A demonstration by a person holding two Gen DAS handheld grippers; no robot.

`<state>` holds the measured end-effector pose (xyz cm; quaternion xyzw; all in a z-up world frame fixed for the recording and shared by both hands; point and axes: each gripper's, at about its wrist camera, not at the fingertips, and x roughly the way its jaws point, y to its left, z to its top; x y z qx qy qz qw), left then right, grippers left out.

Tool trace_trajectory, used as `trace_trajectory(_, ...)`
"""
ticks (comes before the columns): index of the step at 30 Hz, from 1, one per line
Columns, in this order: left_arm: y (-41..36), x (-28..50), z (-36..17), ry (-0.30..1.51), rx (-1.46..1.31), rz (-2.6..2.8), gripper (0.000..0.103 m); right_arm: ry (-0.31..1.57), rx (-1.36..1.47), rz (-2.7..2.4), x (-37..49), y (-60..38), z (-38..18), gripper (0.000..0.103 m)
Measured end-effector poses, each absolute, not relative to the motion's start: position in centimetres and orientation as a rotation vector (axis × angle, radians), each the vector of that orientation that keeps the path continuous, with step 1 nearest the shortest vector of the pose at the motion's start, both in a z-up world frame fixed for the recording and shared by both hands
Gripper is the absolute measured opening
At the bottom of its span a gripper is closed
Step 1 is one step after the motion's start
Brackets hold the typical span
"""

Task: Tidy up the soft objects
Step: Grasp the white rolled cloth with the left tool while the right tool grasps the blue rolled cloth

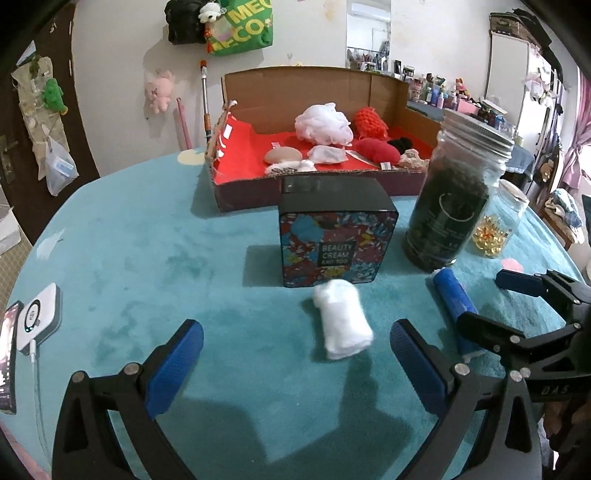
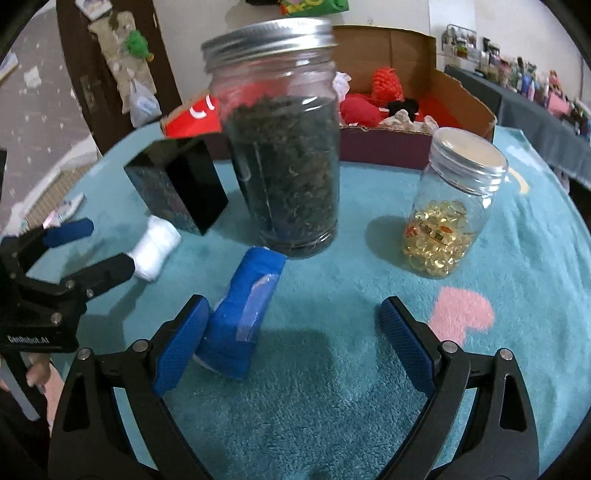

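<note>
A lived-in home, probably a bedroom or dressing corner rather than any lab or shop. Shown by the teal plush cloth (image 1: 147, 258) spread over the tabletop, a pink plush toy (image 1: 160, 90) and a green shopping bag (image 1: 242, 29) hung on the white wall beyond the table's far-left edge, a cloth organizer (image 1: 40, 110) on the dark door at the left, and a dresser crowded with bottles (image 1: 439, 92) and a mirror (image 1: 369, 35) past the far-right corner. Also told by a beauty cream tin (image 1: 338, 236), a jar of dried leaves (image 2: 284, 147), a jar of golden capsules (image 2: 450, 206) and a worn cardboard box (image 1: 314, 103) standing toward the tabletop's far edge.
</note>
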<state>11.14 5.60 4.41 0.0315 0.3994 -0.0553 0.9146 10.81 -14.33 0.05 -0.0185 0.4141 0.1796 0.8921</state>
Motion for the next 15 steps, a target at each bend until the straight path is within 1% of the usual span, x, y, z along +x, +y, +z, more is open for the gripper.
trace_trajectory(7,4.8,11.8,3.8,0.831,0.067,-0.136,0.103,0.779,-0.022,0.293,9.7,-17.7,1.5,0.094)
trace_trajectory(9,4.6,12.1,3.5,0.836,0.062,-0.142,0.1,0.76,-0.03,0.295,9.5,-18.1,1.7,0.094)
trace_trajectory(11,4.4,12.4,3.3,0.844,0.061,-0.15,0.091,0.777,-0.015,0.325,9.6,-18.1,1.6,0.094)
trace_trajectory(15,4.2,12.9,2.9,0.858,0.057,-0.163,0.084,0.806,-0.001,0.397,10.2,-16.8,0.8,0.094)
